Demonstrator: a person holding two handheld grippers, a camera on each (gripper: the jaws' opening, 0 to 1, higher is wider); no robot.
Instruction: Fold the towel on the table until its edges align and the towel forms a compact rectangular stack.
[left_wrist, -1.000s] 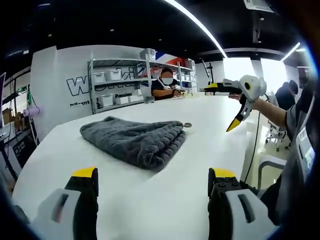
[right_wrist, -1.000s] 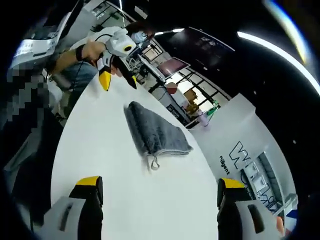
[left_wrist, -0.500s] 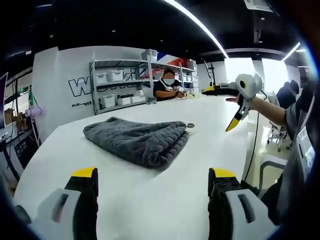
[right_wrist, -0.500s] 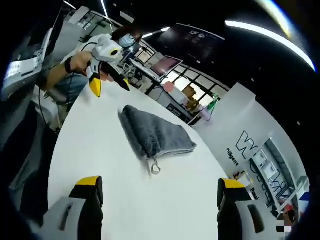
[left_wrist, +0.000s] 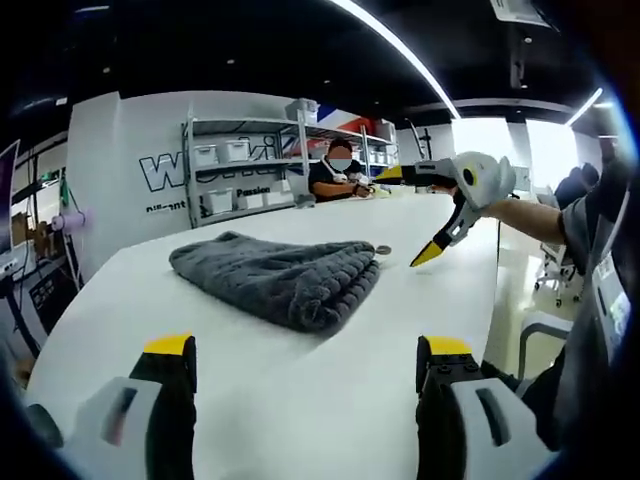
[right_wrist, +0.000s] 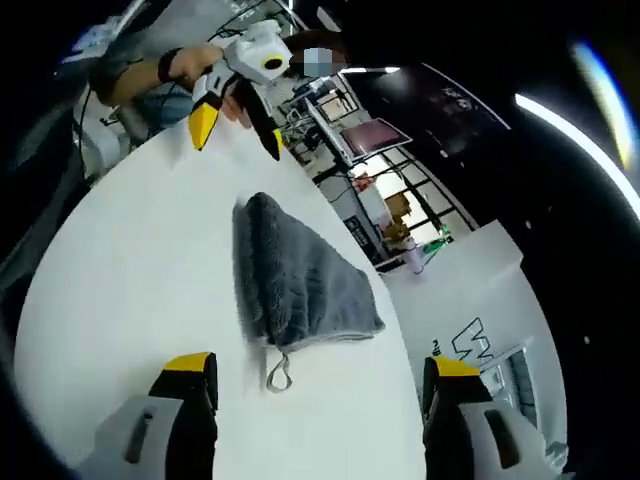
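A grey towel lies folded into a thick stack on the white table. My left gripper is open, short of the towel's near side, with nothing between its jaws. My right gripper hangs open in the air to the right of the towel, held by a hand. In the right gripper view the towel lies lengthwise with its hanging loop toward the camera. There my right gripper is open just before the loop. My left gripper is open beyond the towel's far end.
A metal shelf with white bins stands against the lettered wall behind the table. A person sits at the table's far end. An office chair stands off the table's right edge. My own sleeve is at the right.
My right gripper has swung in and down toward the towel's loop end, so the towel is larger in its view. The left gripper has barely moved. The towel lies still.
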